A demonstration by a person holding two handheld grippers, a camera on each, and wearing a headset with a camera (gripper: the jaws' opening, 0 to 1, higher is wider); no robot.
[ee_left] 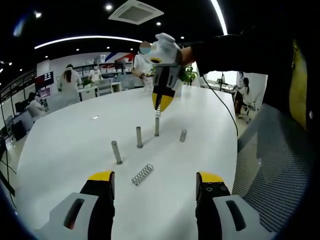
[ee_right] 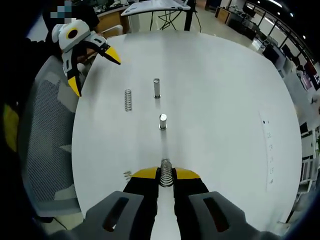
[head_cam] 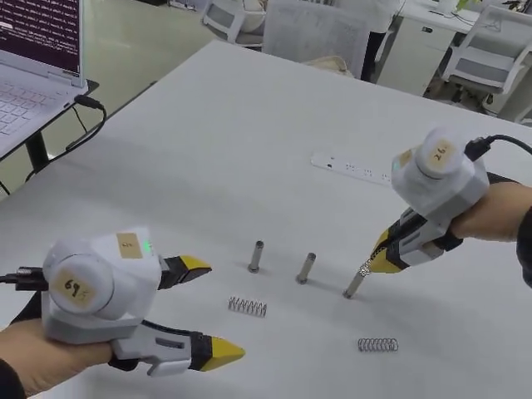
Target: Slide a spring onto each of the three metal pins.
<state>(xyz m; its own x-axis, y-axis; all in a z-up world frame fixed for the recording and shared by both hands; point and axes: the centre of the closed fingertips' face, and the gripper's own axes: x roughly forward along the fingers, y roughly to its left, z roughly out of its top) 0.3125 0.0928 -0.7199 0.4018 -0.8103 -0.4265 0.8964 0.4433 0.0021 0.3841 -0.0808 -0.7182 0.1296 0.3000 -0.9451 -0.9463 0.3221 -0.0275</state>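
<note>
**Spring pinched at the top of the rightmost pin**

Spring coils show between the yellow tips of the right gripper [head_cam: 371, 264], whose jaws are pressed together on the held spring [head_cam: 365, 268], right of centre in the head view. The spring's lower end meets the top of the third pin [head_cam: 355, 284], which stands on the white table [head_cam: 249, 150]. How far the spring sits over the pin cannot be told. In the right gripper view the held spring [ee_right: 166, 175] stands between the closed tips at bottom centre.

Left of that pin, in a row, stand the middle pin [head_cam: 307, 268] and the left pin [head_cam: 255, 256], both upright and bare. The right gripper view shows them in line above the jaws, the middle pin [ee_right: 163, 121] nearer and the left pin [ee_right: 157, 88] beyond.

A loose spring [head_cam: 248, 307] lies flat on the table just below the left pin. A second loose spring [head_cam: 377, 344] lies at lower right, below the third pin.

The left gripper [head_cam: 226, 309] sits at lower left in the head view with its jaws spread wide and nothing between them. In its own view the loose spring [ee_left: 142, 174] lies just above the open tips.

A power strip [head_cam: 351, 168] lies further up the table, and a laptop [head_cam: 33, 66] is at the upper left.
</note>
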